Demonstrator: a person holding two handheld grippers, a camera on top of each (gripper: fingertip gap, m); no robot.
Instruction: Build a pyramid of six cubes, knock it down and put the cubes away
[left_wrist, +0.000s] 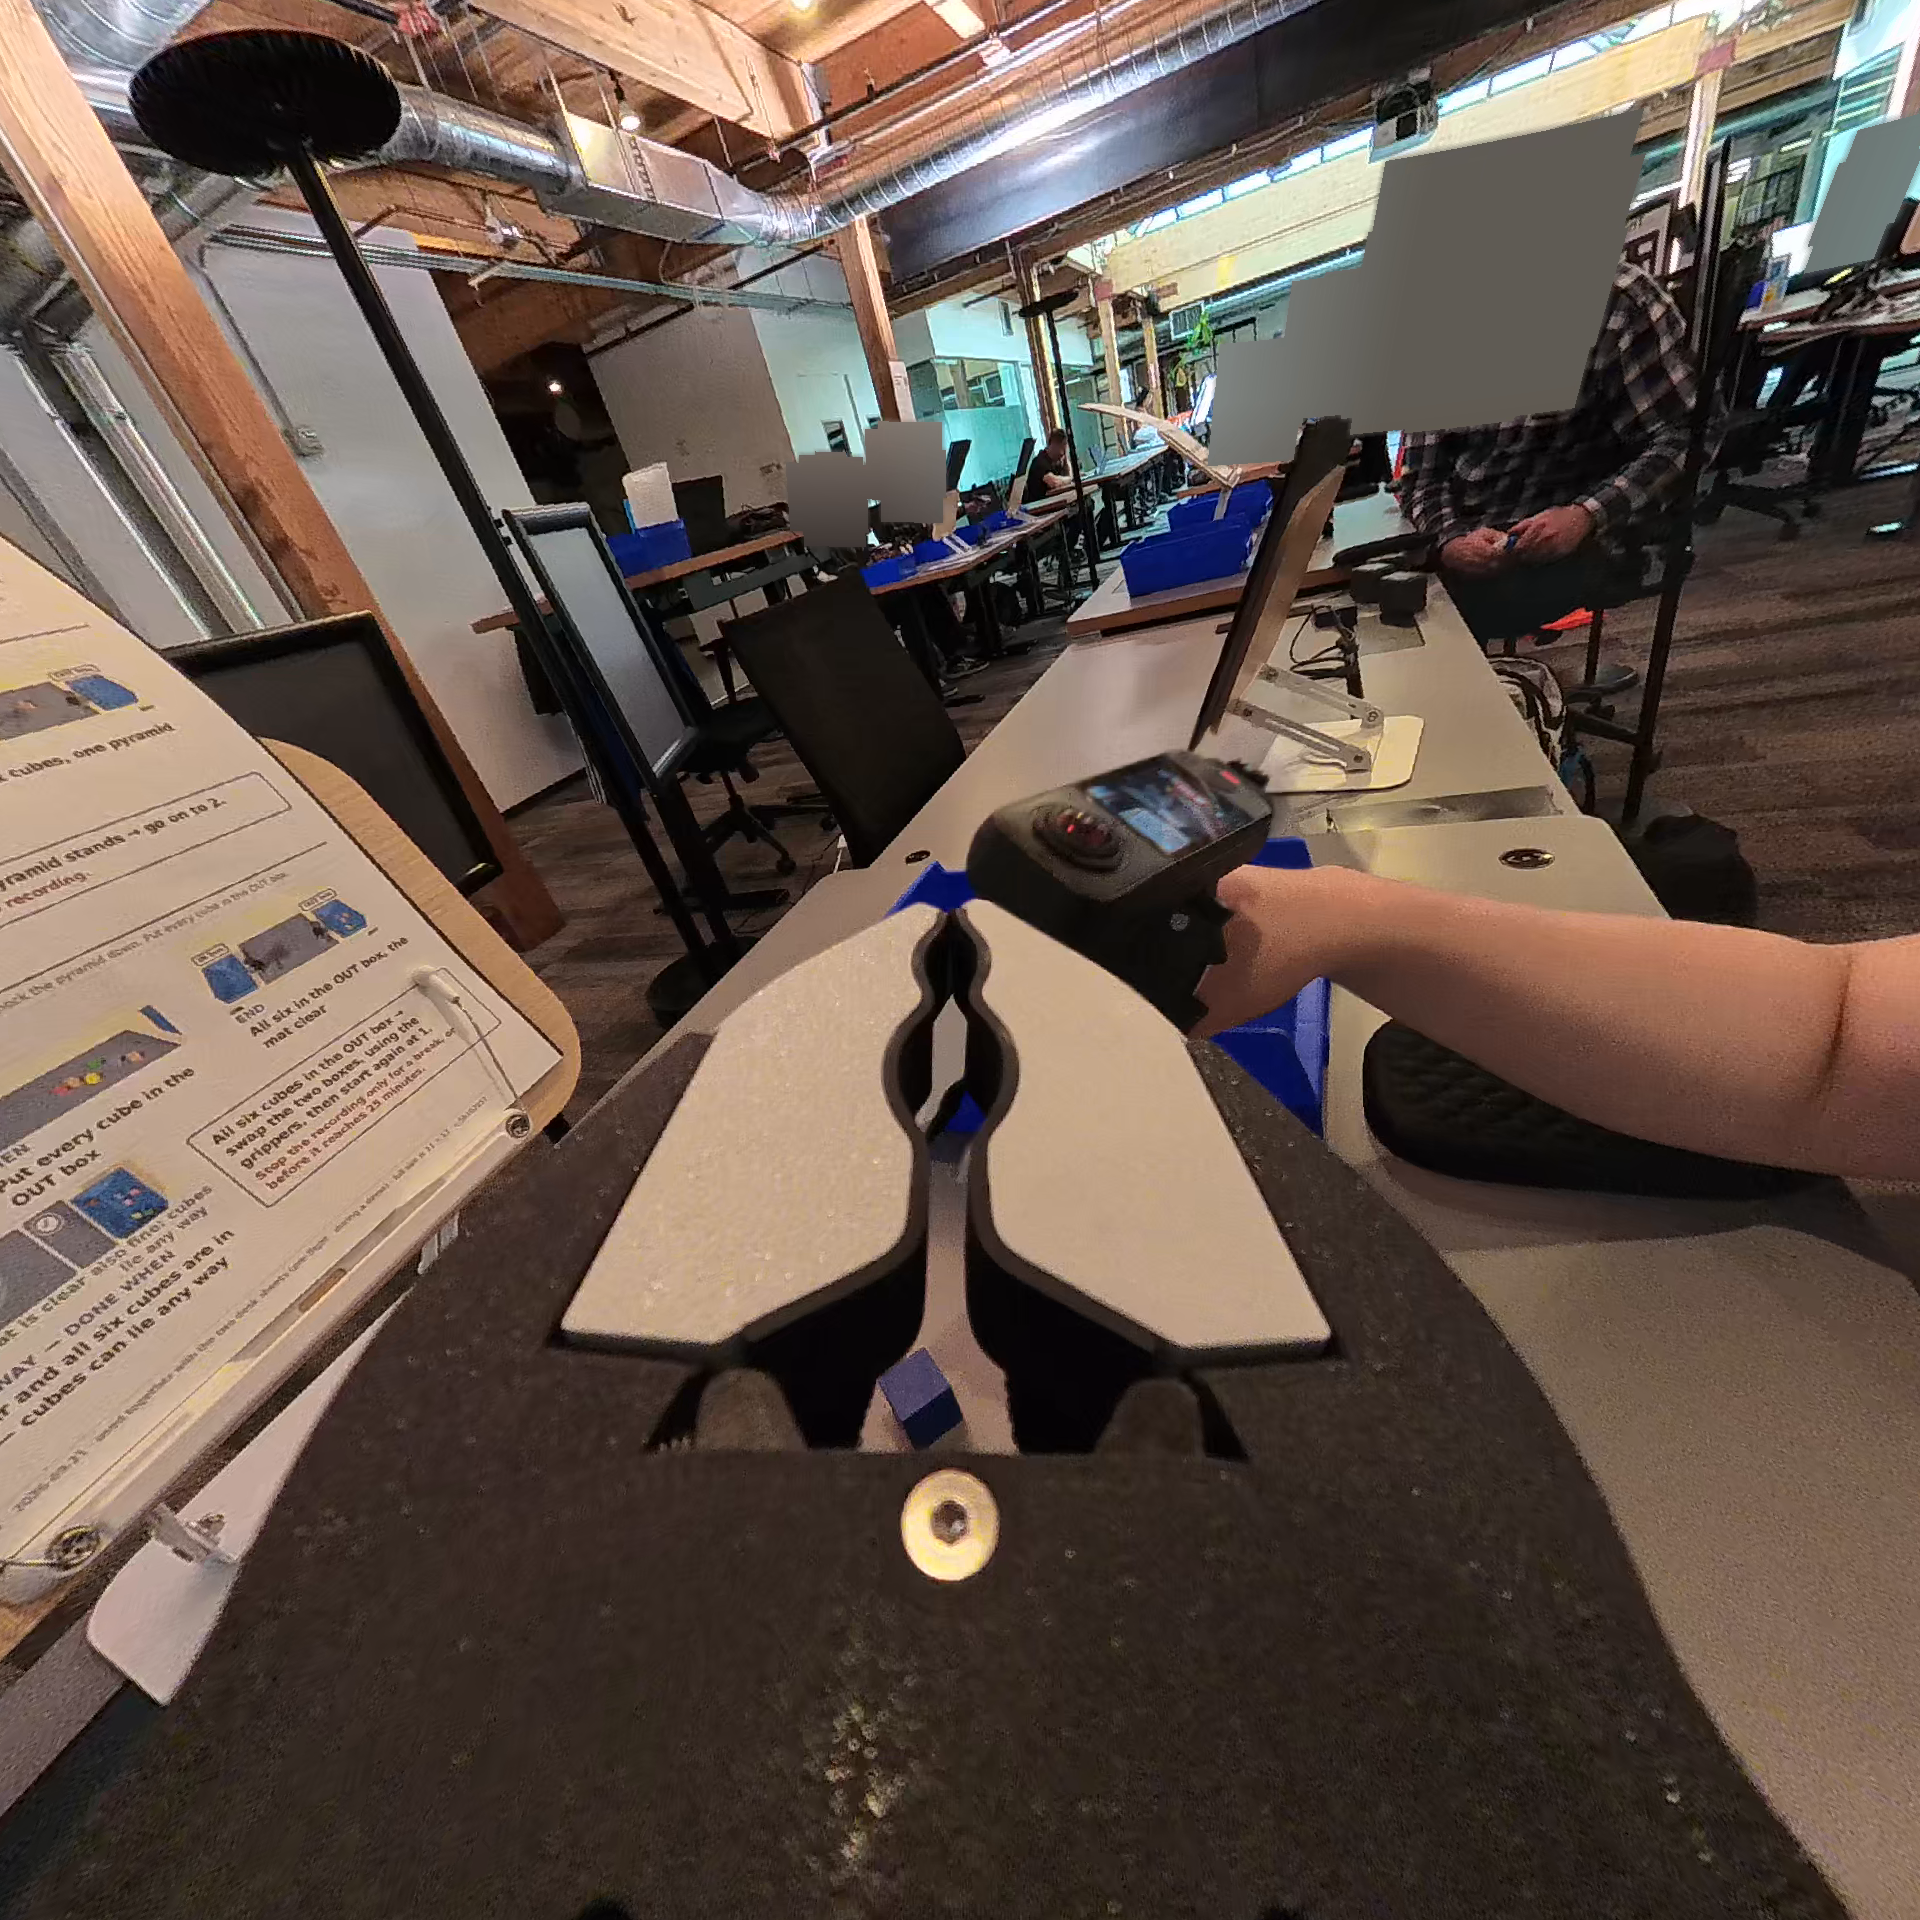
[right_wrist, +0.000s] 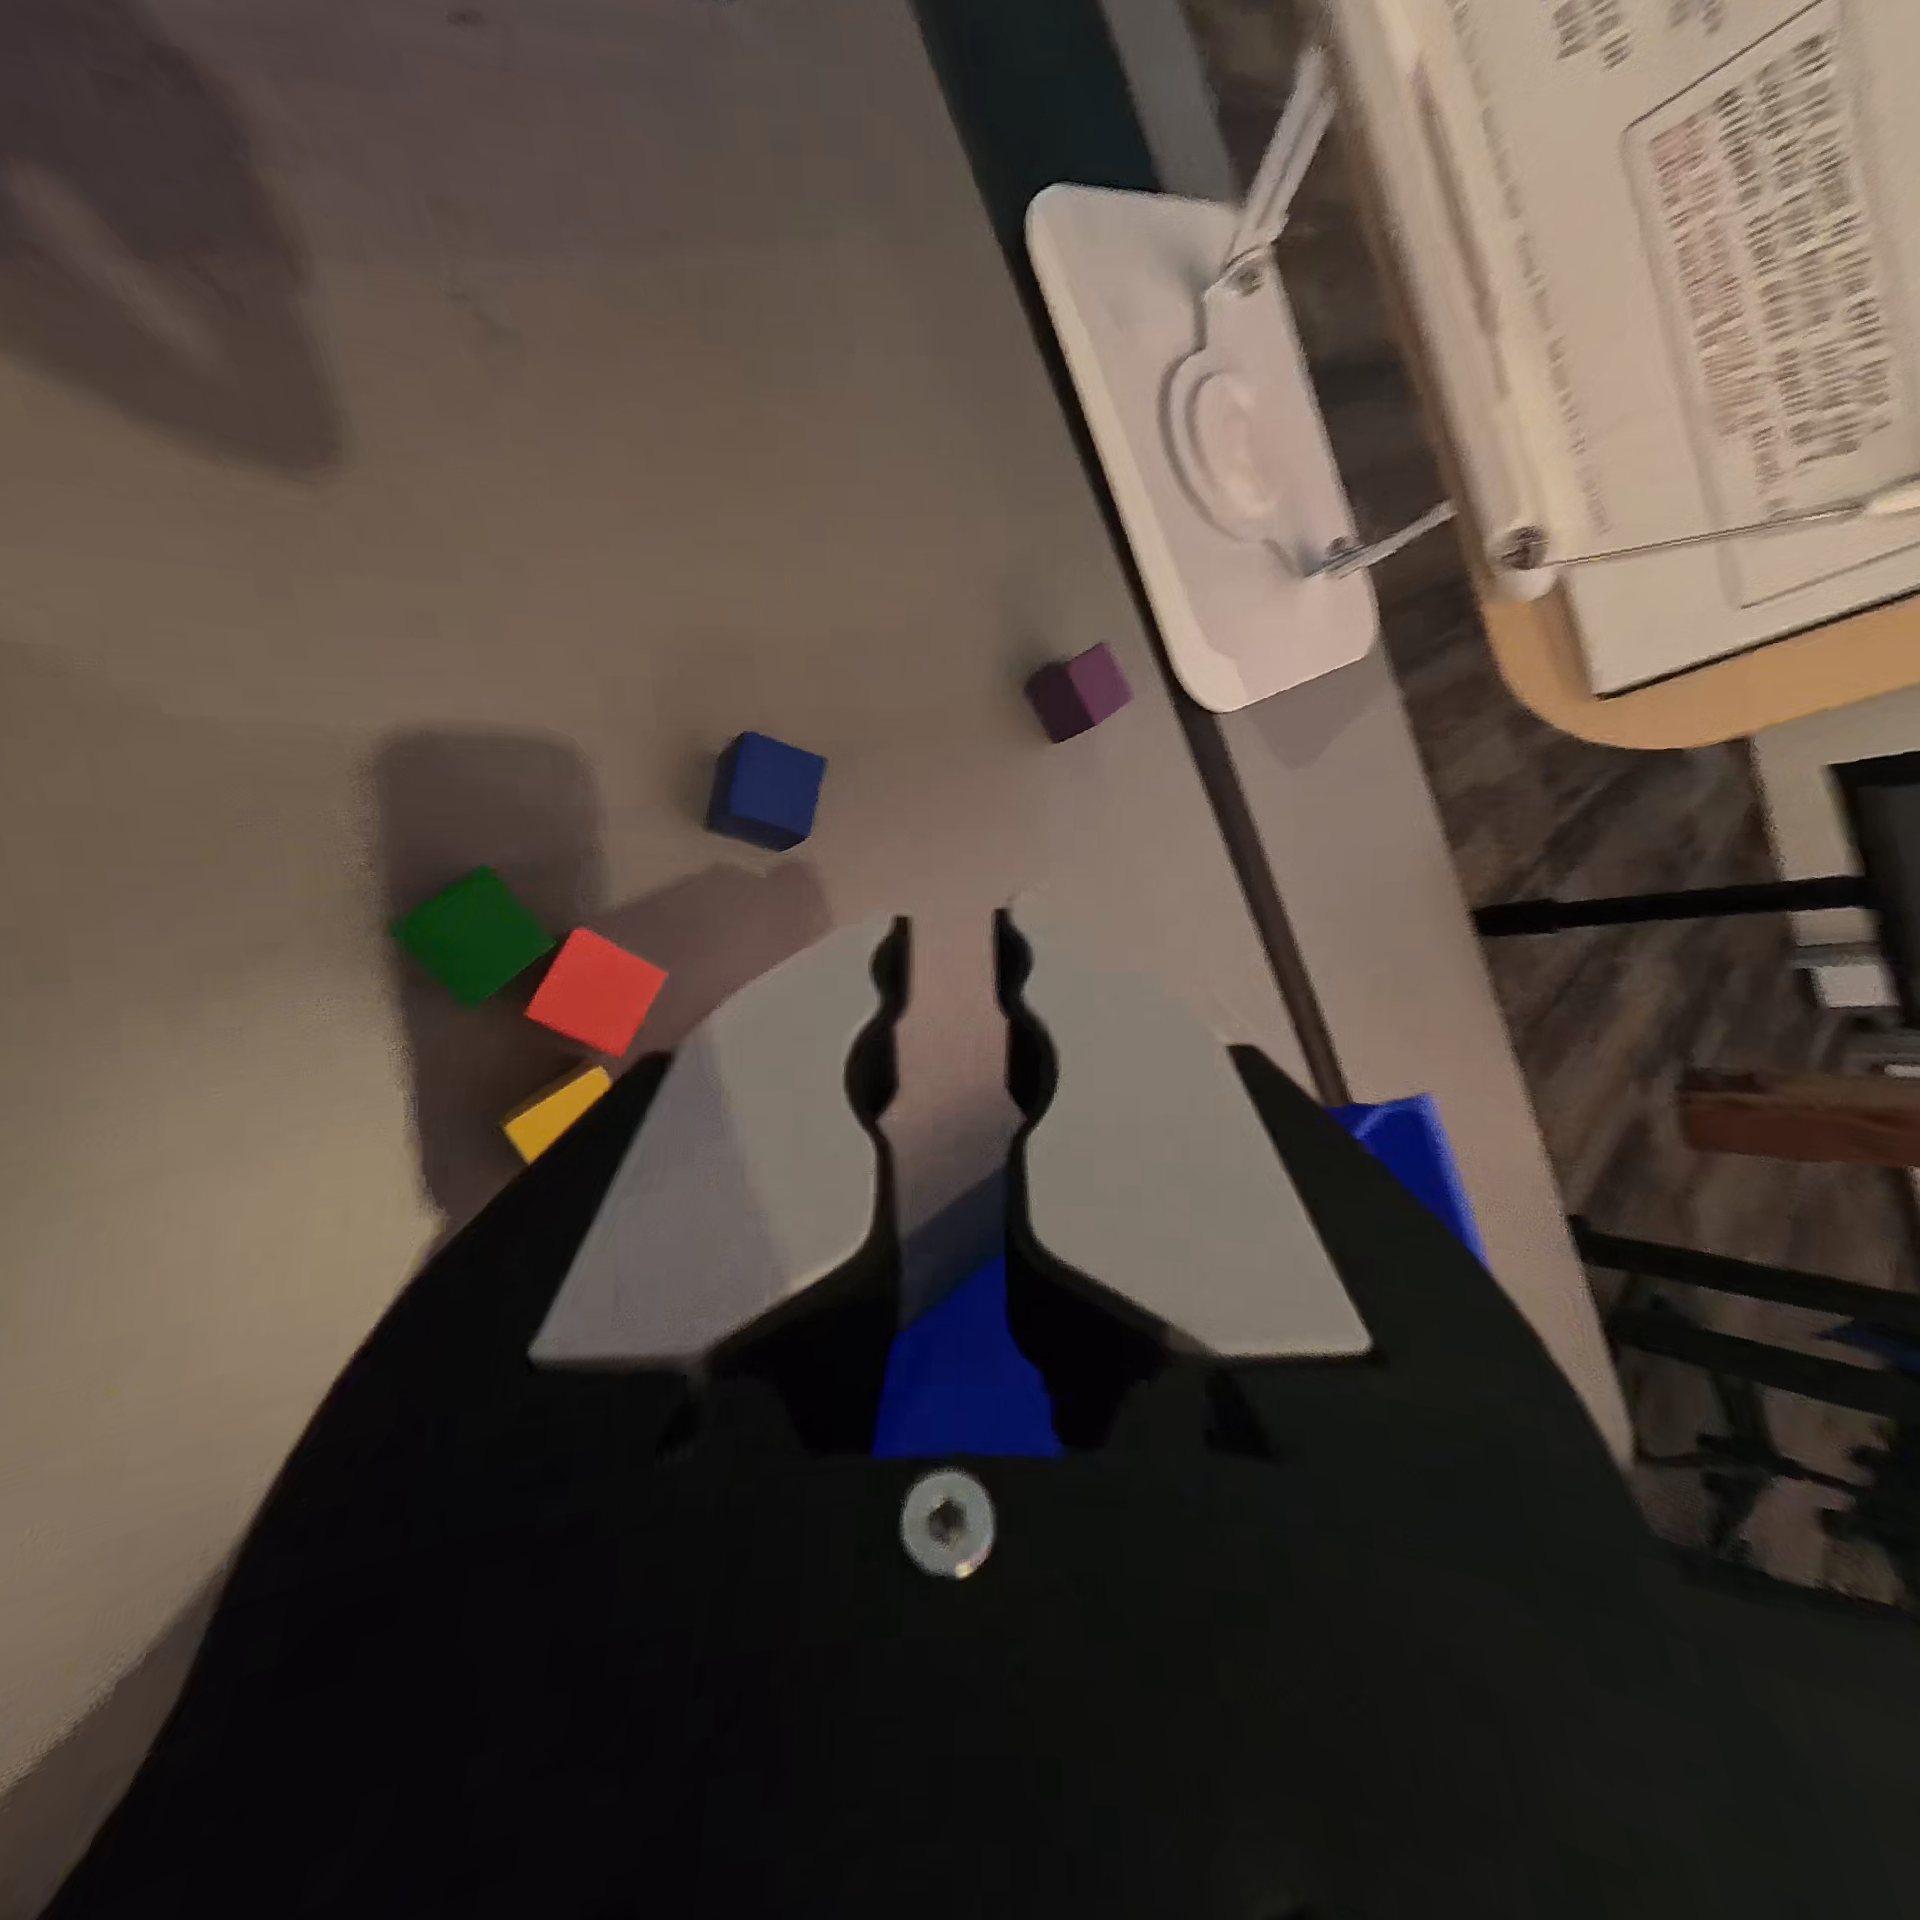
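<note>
Five cubes lie loose on the grey mat in the right wrist view: green, red, yellow, blue and purple near the mat's edge. My right gripper hovers above them, jaws a little apart and empty. A blue bin lies under it. My left gripper is shut and empty, raised and pointing across the room. A blue cube shows on the table through the gap behind its fingers. The blue bin sits beyond its tips.
An instruction sheet on a wooden board stands at the left on a white stand base. A hand holds the right gripper's camera housing over the bin. A black wrist pad lies on the right. A person sits farther down the desk. Left tips to right tips: about 20 cm.
</note>
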